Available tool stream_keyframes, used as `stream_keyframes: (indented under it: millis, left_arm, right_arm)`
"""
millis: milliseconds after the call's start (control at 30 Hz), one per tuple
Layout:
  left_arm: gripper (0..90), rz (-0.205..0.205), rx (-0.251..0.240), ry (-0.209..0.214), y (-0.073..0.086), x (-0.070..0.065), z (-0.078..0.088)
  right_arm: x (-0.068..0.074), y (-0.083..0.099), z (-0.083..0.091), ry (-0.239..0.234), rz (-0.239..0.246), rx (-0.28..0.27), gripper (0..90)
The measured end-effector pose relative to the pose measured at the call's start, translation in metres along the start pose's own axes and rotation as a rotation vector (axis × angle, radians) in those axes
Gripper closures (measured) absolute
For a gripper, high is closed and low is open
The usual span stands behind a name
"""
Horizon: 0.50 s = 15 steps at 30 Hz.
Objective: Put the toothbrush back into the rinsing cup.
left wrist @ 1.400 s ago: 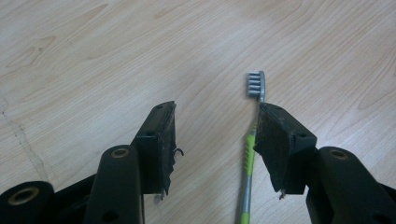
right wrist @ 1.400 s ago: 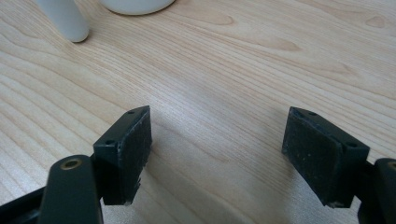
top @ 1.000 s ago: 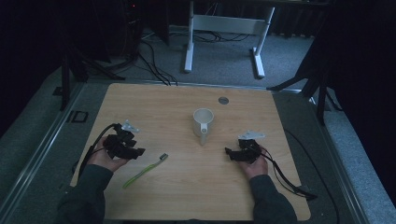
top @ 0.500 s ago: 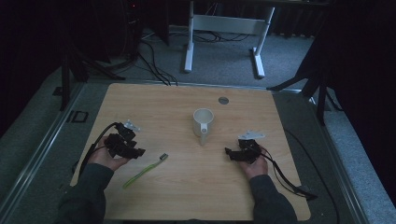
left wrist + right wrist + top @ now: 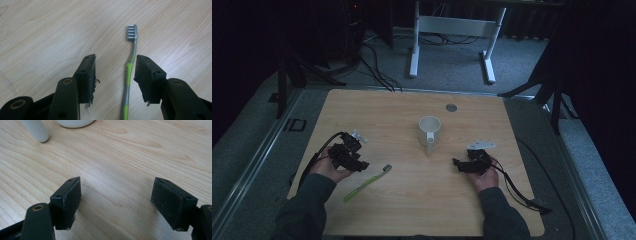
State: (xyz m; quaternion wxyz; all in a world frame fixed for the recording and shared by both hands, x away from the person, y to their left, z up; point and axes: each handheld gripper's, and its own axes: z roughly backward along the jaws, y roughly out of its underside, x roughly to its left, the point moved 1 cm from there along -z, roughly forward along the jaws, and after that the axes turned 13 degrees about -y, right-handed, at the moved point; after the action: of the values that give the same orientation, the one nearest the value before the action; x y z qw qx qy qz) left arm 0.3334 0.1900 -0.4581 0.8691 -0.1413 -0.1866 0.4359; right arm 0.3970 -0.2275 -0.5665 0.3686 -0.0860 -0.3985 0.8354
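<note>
Two grippers rest on a pale wooden desk (image 5: pixel 412 200) in a dark room; left gripper (image 5: pixel 115 75) fingers released around the toothbrush (image 5: pixel 130 72), right gripper (image 5: pixel 116 202) fingers released

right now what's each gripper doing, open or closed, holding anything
left gripper: open, jaws either side of the green and grey plastic toothbrush, not gripping it.
right gripper: open, holding nothing, bare wooden table between the jaws.

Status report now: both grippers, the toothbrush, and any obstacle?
Left gripper open, toothbrush flat on table between jaws, not clamped. Right gripper open, nothing in it, near mug. Nothing in the way.
</note>
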Motion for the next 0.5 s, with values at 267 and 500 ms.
stream_keyframes:
  millis: [267, 500]
  left_arm:
    - [51.3, -0.007, 0.006, 0.002, -0.003, 0.0011, 0.0003]
    - [51.3, -0.032, 0.035, -0.002, -0.006, -0.0017, -0.0037]
  right_arm:
    - [0.0, 0.0, 0.0, -0.001, 0.001, 0.0, 23.6]
    - [0.0001, 0.0, -0.0001, -0.002, 0.001, 0.0, 23.6]
